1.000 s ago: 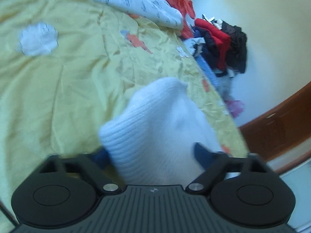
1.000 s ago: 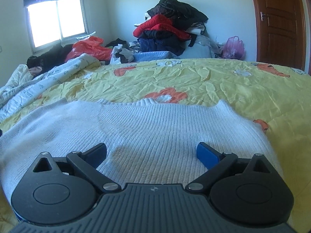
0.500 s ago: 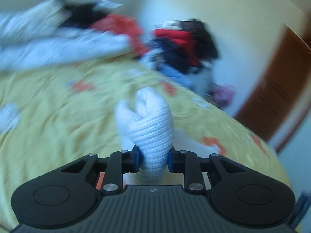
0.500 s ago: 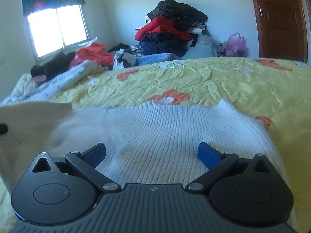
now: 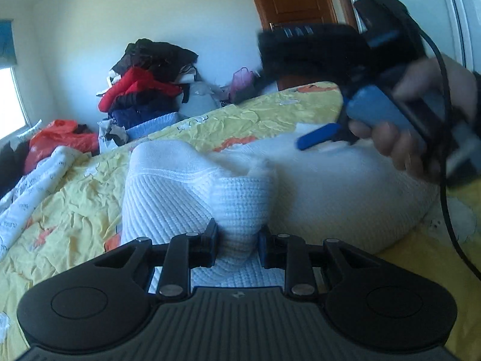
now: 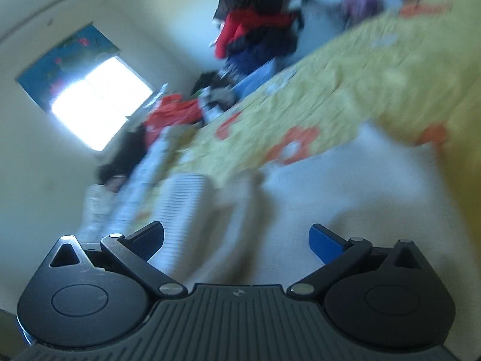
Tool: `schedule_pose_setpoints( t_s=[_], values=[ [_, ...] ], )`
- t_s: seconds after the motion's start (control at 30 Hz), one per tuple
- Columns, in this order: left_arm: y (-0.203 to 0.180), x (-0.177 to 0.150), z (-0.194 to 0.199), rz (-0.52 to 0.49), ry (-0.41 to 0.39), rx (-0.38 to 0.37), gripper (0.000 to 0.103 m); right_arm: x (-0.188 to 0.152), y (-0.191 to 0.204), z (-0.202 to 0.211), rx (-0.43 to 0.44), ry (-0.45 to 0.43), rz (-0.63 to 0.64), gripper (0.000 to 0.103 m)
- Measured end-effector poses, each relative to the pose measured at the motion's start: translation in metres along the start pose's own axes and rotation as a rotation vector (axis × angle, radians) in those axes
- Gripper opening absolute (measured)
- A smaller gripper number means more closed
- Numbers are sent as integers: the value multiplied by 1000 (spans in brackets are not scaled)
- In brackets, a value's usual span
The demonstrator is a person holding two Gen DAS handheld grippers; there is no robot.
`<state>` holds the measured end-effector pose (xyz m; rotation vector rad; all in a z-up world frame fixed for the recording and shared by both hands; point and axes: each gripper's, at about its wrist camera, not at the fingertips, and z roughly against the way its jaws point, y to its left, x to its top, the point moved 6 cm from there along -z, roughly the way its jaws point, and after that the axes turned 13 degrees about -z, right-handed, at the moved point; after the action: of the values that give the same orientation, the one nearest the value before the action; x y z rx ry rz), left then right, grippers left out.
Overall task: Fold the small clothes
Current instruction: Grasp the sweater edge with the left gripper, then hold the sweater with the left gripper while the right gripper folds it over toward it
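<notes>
A white knit sweater [image 5: 330, 186] lies on the yellow flowered bedspread [image 5: 66, 204]. My left gripper [image 5: 237, 240] is shut on a bunched edge of the sweater and holds it lifted and folded over toward the body of the garment. My right gripper [image 6: 236, 242] is open and empty, tilted, hovering above the sweater [image 6: 345, 198]; the view is blurred by motion. The right gripper also shows in the left wrist view [image 5: 318, 138], held in a hand above the sweater's far side.
A pile of red, black and blue clothes [image 5: 147, 90] stands at the far side of the bed. A white printed quilt [image 5: 39, 186] lies at the left. A brown door [image 5: 294, 0] is behind. A window [image 6: 99, 105] is on the left wall.
My left gripper closed on the sweater's edge and swung it up and over toward the right. My right gripper lifted off the sweater and tilted, staying open.
</notes>
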<state>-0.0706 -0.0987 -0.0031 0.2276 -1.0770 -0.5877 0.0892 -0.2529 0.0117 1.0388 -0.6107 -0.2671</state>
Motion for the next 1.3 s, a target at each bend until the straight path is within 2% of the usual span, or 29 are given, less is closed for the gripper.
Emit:
schedule_pose_setpoints(
  t_s=[0.07,0.1,0.23,0.33,0.47,0.5,0.53,0.57,0.6,0.73,0.83,0.93,1.0,1.07,1.17,1.23,1.27,1.3],
  values=[
    [0,0,2,11,-1,-7,25,3,9,-17,48,100,-40,102],
    [0,1,4,19,-4,-10,25,5,12,-27,42,133,-46,102],
    [5,-1,9,66,-17,-27,25,12,13,-70,-44,232,-52,100],
    [6,-1,14,80,-28,-32,25,10,21,-101,-68,297,-32,99],
    [9,-3,16,80,-40,-40,25,7,31,-132,-119,334,4,98],
    [9,-3,16,74,-39,-39,25,6,34,-137,-133,335,23,89],
    [9,-4,14,65,-38,-34,25,5,36,-142,-149,336,53,69],
    [9,-3,14,49,-36,-25,25,3,39,-149,-163,343,96,55],
    [8,-3,13,27,-35,-11,25,1,42,-153,-159,356,133,29],
    [7,11,19,-9,-51,-15,25,5,59,-144,-144,361,255,29],
    [1,35,26,-25,-99,-59,25,30,73,-110,-80,325,297,28],
    [-19,61,33,-48,-167,-129,25,58,73,-62,-89,279,357,29],
    [-40,74,34,-65,-202,-191,25,73,59,-30,-123,251,372,29],
    [-65,80,30,-92,-204,-248,25,82,35,-5,-172,227,365,29],
    [-102,73,10,-123,-139,-342,25,82,-16,15,-265,207,317,29],
    [-122,64,-1,-170,-128,-348,25,77,-50,20,-297,184,260,27],
    [-128,62,-2,-209,-149,-322,25,75,-58,21,-265,151,224,27],
    [-132,61,0,-248,-166,-297,26,74,-64,22,-236,114,181,36]
  ],
)
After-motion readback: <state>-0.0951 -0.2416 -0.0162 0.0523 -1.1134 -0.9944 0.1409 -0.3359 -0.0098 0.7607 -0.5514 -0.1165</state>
